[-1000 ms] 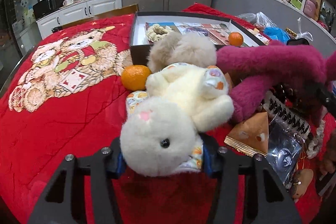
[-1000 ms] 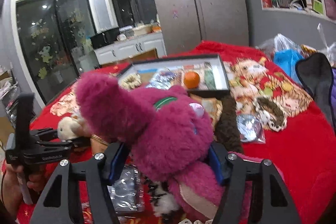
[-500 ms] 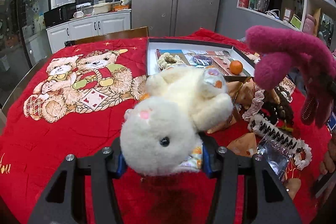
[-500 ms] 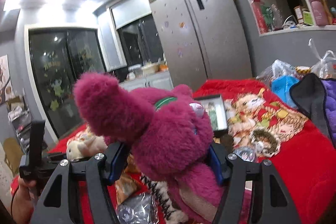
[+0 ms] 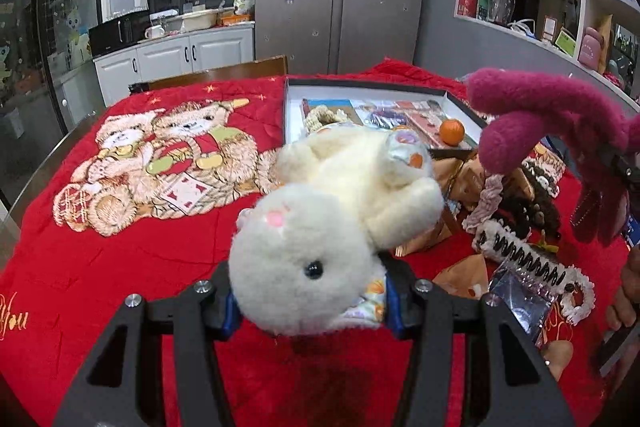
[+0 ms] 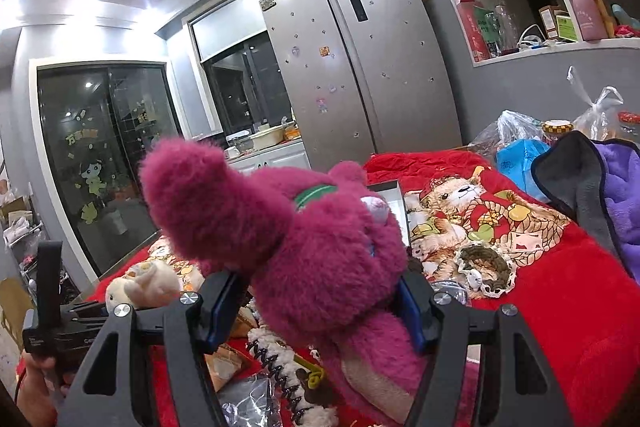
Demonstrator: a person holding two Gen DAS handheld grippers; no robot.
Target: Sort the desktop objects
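white rabbit (image 5: 320,227) gripped, magenta bear (image 6: 320,259) gripped

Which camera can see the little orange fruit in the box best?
The left wrist view: the small round orange fruit sits in plain sight inside the open black-rimmed box. In the right wrist view, the fluffy magenta plush toy hides it.

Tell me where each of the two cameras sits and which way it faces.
Left wrist: on the left gripper, angled down over the red table toward the open box and fridge; its black fingers clamp a white plush rabbit.
Right wrist: on the right gripper, nearly level toward the fridge; its fingers clamp a magenta plush bear.
Shared: both toys, each other's gripper, a hand.
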